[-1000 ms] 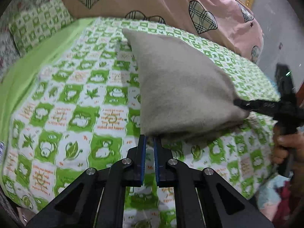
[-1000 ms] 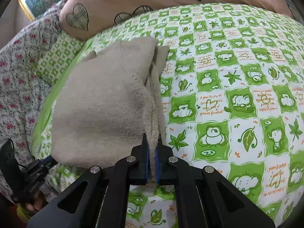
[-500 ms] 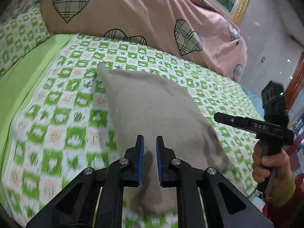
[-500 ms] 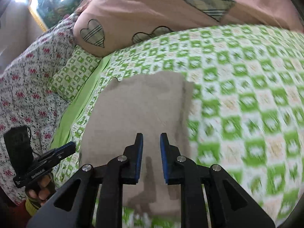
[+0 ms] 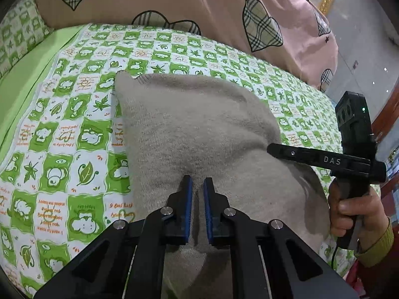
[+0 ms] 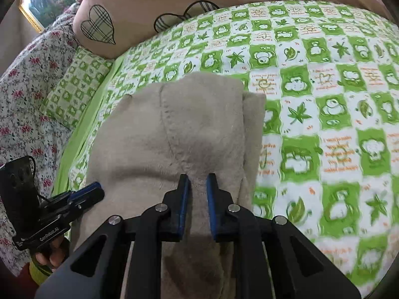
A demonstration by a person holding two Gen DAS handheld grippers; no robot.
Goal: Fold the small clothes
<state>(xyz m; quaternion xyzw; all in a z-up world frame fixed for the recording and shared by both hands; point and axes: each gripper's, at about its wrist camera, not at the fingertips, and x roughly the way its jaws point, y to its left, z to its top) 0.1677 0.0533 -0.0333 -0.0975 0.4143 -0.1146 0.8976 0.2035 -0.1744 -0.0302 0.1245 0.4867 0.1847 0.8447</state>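
Note:
A beige fleece garment (image 5: pixel 199 124) (image 6: pixel 199 124) lies folded on the green-checked bedsheet (image 5: pixel 74 137). My left gripper (image 5: pixel 197 182) hovers over its near part; its jaws are closing to a thin slit and no cloth is pinched between them. My right gripper (image 6: pixel 198 179) hangs over the garment's near right part. Its jaws are also closing, a narrow gap is left and nothing is in it. Each view shows the other gripper side-on: the right gripper (image 5: pixel 271 147) at the garment's right edge, the left gripper (image 6: pixel 98 190) at its left edge.
A pink quilt with plaid hearts (image 5: pixel 199 12) (image 6: pixel 149 5) is heaped along the far side of the bed. A green-checked pillow (image 6: pixel 74 92) and a floral cover (image 6: pixel 20 99) lie at the left. A person's hand (image 5: pixel 354 206) holds the right gripper's handle.
Both grippers let go of the garment's near edge and moved forward over it. Their jaws parted, then narrowed again. The garment now rests flat on the sheet.

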